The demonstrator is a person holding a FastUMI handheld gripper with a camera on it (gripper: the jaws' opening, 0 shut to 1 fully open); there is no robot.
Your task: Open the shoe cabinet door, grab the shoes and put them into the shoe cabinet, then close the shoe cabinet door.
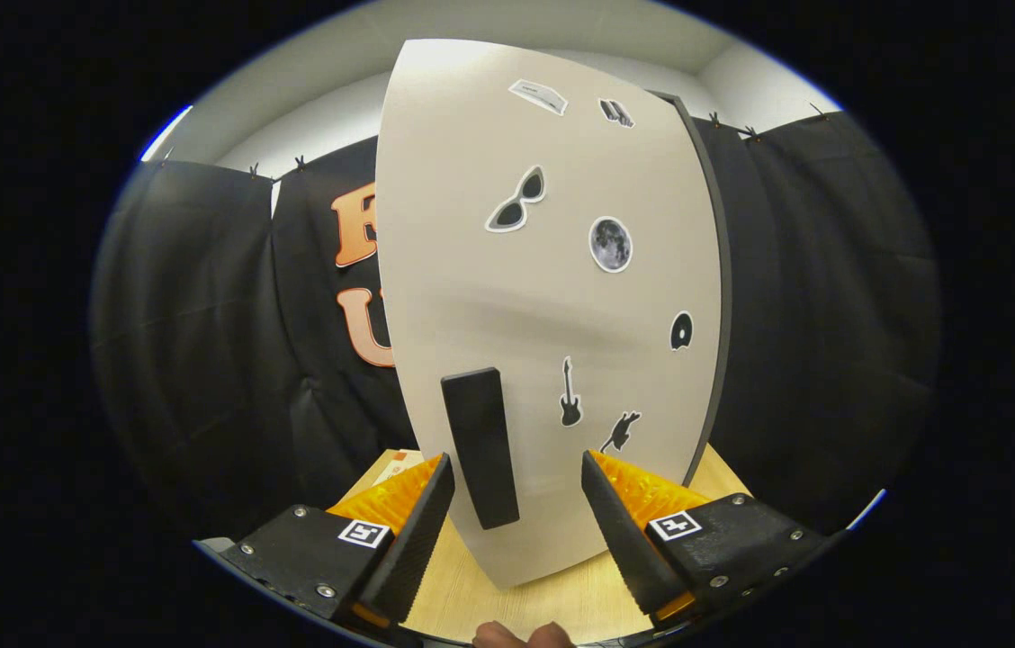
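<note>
the shoe cabinet door (552, 297) is seen shut or nearly so, so the task is judged to be at its very start: the door is yet to be opened, the shoes stowed, the door closed again. going left to right, one finger is placed left of the dark upright handle (481, 447), the handle is framed in the gap, and the other finger is placed right of it. the gripper (516, 486) is held wide apart; nothing is gripped, and contact with the handle cannot be told. the cabinet stands on a wooden table (552, 603).
</note>
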